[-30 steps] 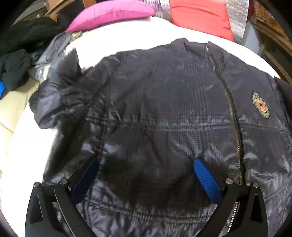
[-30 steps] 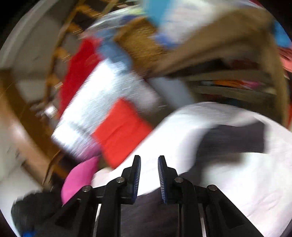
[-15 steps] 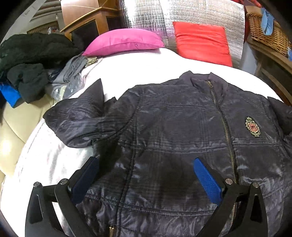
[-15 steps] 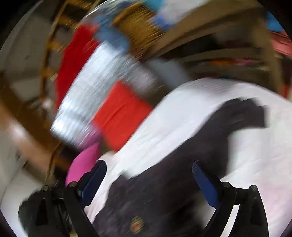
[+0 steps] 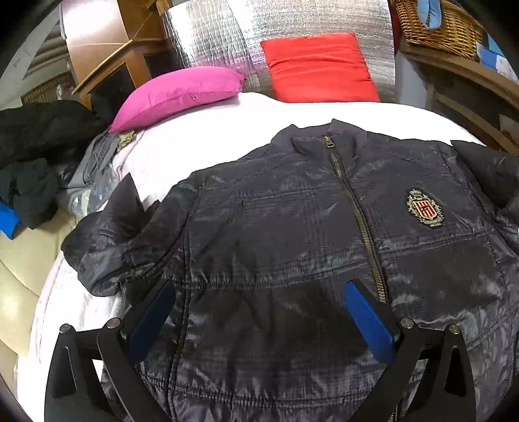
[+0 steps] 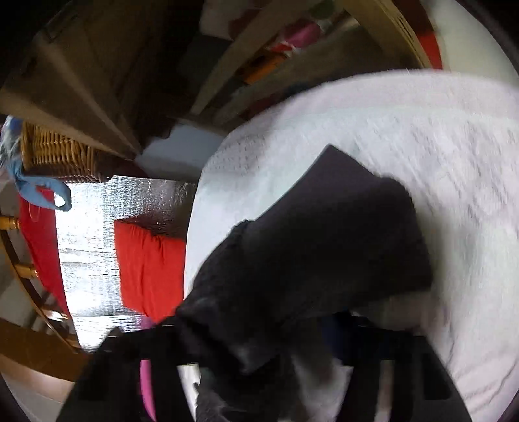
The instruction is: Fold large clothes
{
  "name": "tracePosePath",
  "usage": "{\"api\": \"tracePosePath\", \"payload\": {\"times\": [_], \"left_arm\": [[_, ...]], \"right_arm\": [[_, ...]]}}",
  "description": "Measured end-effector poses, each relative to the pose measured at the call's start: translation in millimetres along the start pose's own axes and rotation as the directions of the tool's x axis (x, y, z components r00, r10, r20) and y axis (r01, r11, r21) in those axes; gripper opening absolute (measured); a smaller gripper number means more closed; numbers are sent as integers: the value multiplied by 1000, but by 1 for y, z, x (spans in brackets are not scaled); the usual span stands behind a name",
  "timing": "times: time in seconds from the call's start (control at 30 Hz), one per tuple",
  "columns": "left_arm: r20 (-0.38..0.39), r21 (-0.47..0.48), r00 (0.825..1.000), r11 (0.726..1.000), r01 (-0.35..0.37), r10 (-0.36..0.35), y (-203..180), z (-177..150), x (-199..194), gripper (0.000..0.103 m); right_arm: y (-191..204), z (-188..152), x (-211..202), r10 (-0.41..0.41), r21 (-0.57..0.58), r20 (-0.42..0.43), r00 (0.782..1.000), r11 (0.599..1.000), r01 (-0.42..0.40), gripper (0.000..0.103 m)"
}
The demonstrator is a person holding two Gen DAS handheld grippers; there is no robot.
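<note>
Jacket (image 5: 292, 243), dark navy and quilted, lies front-up and spread over the white bed (image 5: 201, 130), its collar toward the far end and its hem toward the near edge. A brass zipper (image 5: 360, 220) runs down the front, closed to the collar, and an embroidered crest (image 5: 424, 207) sits on the chest to the right of it. The left sleeve (image 5: 110, 227) is bunched and bent back toward the far left; in the right wrist view the right sleeve (image 6: 340, 233) stretches out across the white cover, its cuff end lying flat.

The left hand-held gripper (image 5: 259, 311) hovers over the lower front of the jacket with its blue-padded fingers (image 5: 368, 324) spread wide and nothing between them. The right hand-held gripper (image 6: 259, 363) is blurred and rolled on its side; its jaws have just been closing, and dark sleeve fabric lies between them, but whether the pads press on the cloth cannot be told.

At the far end of the bed a pink pillow (image 5: 178, 94) lies to the left and a red cushion (image 5: 319, 68) leans against a silver foil panel (image 5: 211, 42). A heap of dark and grey clothes (image 5: 42, 155) sits at the far left beside the bed. A wicker basket (image 5: 441, 26) stands on a wooden shelf at the far right.
</note>
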State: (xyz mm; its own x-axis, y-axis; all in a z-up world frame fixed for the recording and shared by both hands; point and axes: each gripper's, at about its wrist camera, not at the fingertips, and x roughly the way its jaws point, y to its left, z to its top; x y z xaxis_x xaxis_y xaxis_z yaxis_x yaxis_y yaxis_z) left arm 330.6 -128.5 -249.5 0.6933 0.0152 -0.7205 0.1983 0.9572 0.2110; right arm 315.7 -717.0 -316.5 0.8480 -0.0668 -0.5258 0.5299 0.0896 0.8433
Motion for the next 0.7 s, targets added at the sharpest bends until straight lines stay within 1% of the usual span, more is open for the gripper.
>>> {"api": "tracePosePath", "payload": {"times": [0.07, 0.13, 0.2, 0.23, 0.27, 0.33, 0.4, 0.47, 0.5, 0.53, 0.6, 0.63, 0.7], "left_arm": [[4, -8, 1000, 1000, -18, 18, 2, 1, -1, 103], [8, -29, 1000, 999, -18, 18, 7, 3, -5, 103], [26, -49, 1000, 999, -10, 11, 13, 3, -14, 103], [43, -57, 999, 998, -12, 15, 17, 4, -20, 103], [66, -63, 997, 998, -25, 29, 22, 4, -29, 103], [86, -75, 996, 997, -27, 34, 30, 4, -39, 103], [96, -96, 995, 995, -9, 18, 41, 2, -47, 103], [104, -109, 994, 994, -7, 19, 51, -1, -53, 103], [107, -116, 994, 993, -8, 20, 58, -3, -56, 103], [109, -122, 994, 992, -7, 20, 62, -5, -57, 103], [116, -148, 993, 989, -5, 23, 78, -10, -63, 103], [117, -156, 993, 988, -5, 23, 82, -11, -64, 103], [118, -181, 993, 983, -5, 27, 97, -16, -67, 103]], "right_arm": [[8, -2, -10, -19, -81, 41, 999, 996, 23, 39], [20, -7, -13, -13, -143, 73, 997, 989, 24, 37], [50, -24, -26, 38, -247, 88, 995, 969, -15, 36], [69, -35, -30, 65, -302, 94, 993, 953, -34, 36], [82, -46, -38, 96, -351, 95, 991, 934, -57, 36], [110, -73, -54, 163, -439, 77, 984, 891, -114, 36], [136, -104, -66, 224, -506, 34, 974, 845, -176, 36], [163, -140, -71, 272, -560, -35, 962, 792, -244, 36], [179, -165, -74, 289, -598, -83, 954, 751, -279, 36], [192, -183, -72, 295, -626, -116, 949, 719, -300, 36], [206, -224, -76, 297, -665, -182, 937, 665, -340, 36], [214, -243, -74, 289, -675, -220, 932, 644, -359, 36], [220, -280, -70, 263, -684, -282, 923, 619, -386, 36]]}}
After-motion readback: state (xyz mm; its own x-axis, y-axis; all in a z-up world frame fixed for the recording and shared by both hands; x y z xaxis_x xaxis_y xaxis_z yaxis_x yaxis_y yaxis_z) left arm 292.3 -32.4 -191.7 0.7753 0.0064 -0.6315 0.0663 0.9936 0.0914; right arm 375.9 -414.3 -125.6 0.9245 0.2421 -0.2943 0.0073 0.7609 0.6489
